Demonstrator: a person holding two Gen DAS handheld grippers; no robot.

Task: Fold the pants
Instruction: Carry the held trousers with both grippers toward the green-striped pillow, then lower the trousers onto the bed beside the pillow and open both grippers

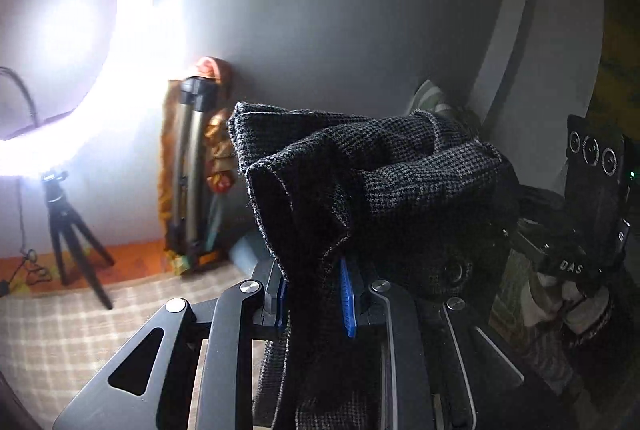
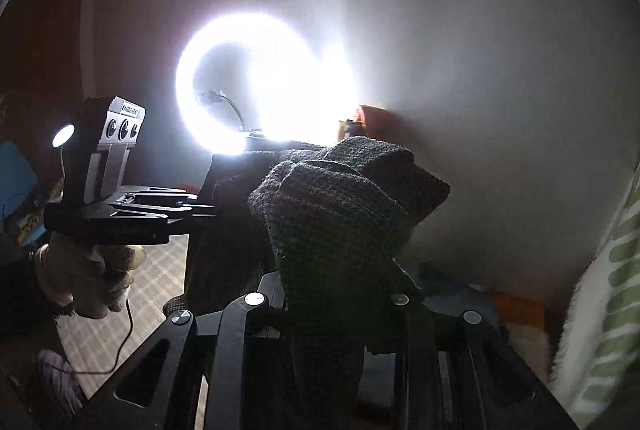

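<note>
Up in air, above plaid-covered surface: dark houndstooth pants bunched over both tools. L tool clamped on fabric edge, R tool likewise pinching cloth – raised prob. so legs hang straight before fold. Ring light glaring behind

Pants — dark grey houndstooth; bedsheet — beige plaid.

The dark houndstooth woven pants hang bunched between both grippers, before the glowing ring light on its small black tripod
</note>
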